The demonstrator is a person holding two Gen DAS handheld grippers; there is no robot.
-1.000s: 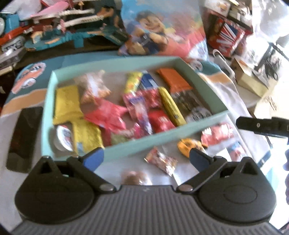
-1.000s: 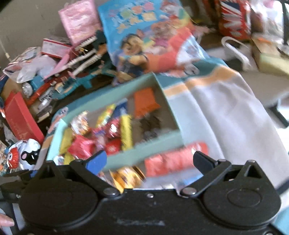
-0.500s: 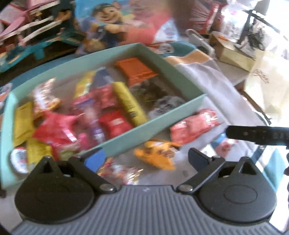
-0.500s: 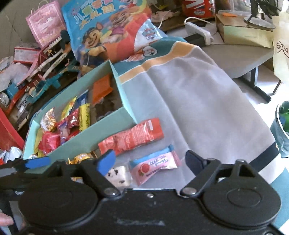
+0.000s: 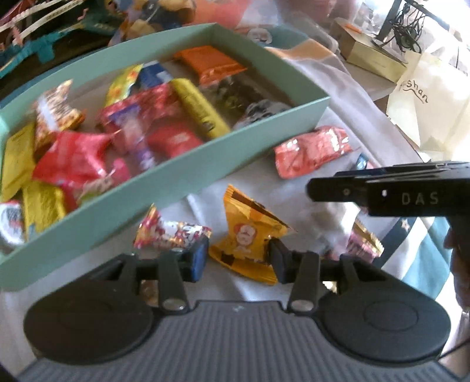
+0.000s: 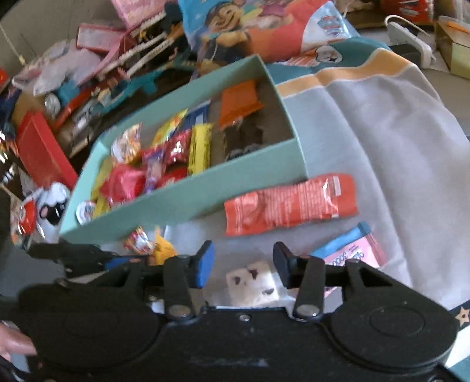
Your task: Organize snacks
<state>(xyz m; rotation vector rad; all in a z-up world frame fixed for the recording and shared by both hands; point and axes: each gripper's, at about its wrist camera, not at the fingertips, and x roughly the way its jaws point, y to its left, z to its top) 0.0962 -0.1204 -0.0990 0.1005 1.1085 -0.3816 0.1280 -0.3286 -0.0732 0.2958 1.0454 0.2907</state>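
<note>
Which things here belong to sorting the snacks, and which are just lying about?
Job: green box, orange packet, red packet, pink packet, white snack, left gripper, right gripper.
Lying about: cartoon bag, toys, tan box.

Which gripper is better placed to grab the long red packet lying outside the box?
Right. The long red packet lies just ahead of the right gripper, which straddles a white snack. The left gripper sits around the orange packet, further from it.
</note>
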